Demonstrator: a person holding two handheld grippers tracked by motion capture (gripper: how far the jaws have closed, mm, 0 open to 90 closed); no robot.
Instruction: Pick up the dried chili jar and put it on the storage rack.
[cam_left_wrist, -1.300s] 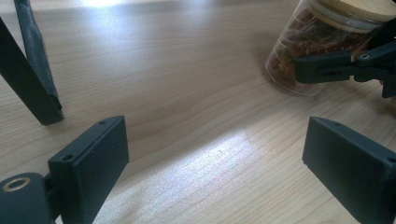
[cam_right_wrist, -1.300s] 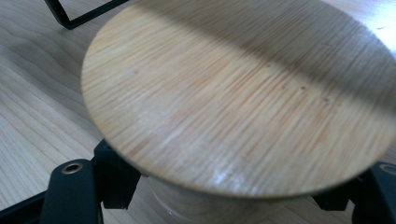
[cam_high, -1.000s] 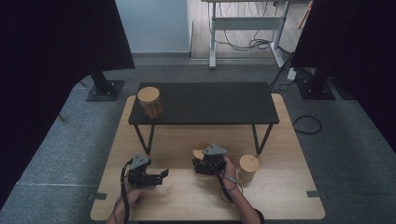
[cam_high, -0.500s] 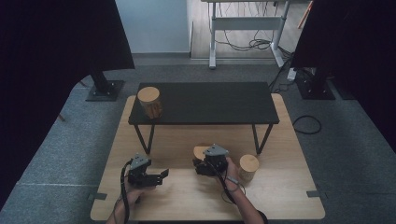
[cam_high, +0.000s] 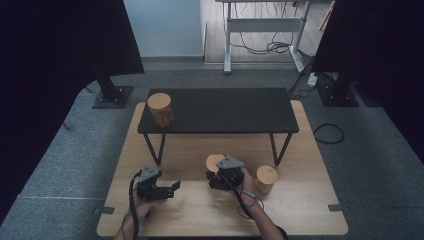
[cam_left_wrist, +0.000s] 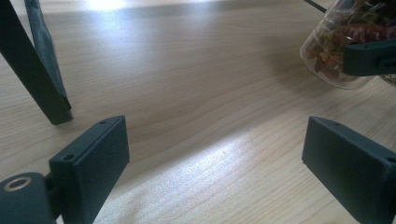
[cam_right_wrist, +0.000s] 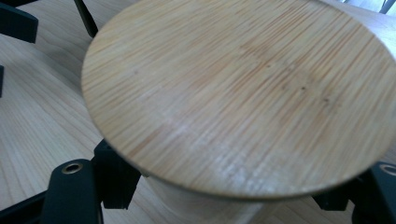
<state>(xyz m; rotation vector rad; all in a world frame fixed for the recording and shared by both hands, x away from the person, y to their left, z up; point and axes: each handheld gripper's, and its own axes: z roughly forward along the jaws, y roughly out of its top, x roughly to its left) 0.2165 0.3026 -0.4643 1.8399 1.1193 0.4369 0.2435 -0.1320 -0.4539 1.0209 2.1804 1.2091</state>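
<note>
Right gripper (cam_high: 214, 181) sits just right of centre in the lower half of the high view, jaws clamped on a jar (cam_high: 215, 162) with a round bamboo lid; in the right gripper view that lid (cam_right_wrist: 243, 93) is tipped toward the camera and the clear body (cam_right_wrist: 196, 205) drops between the jaws, so the hold is on the glass below the lid rim – a sensible spot, since the lid overhang would stop it slipping down. In the left gripper view the same jar (cam_left_wrist: 343, 46) is at the upper right, tilted, full of reddish and yellow dried bits, with one jaw across it; it looks raised or tipped off the wooden table (cam_high: 200, 212) rather than standing flat, though I can't tell whether an edge touches. Left gripper (cam_high: 167, 189) is lower left in the high view, jaws wide apart with nothing between them, over bare wood, pointed toward the jar – probably parked as a spare hand, ready to steady it or take the lid. A second lidded jar (cam_high: 266, 179) stands just right of the right hand, apart from it. A third jar (cam_high: 160, 109) stands on the left end of the black shelf (cam_high: 225, 110) that bridges the far half of the table. My guess: the jars are bound for the shelf, one already there, this one in hand.
</note>
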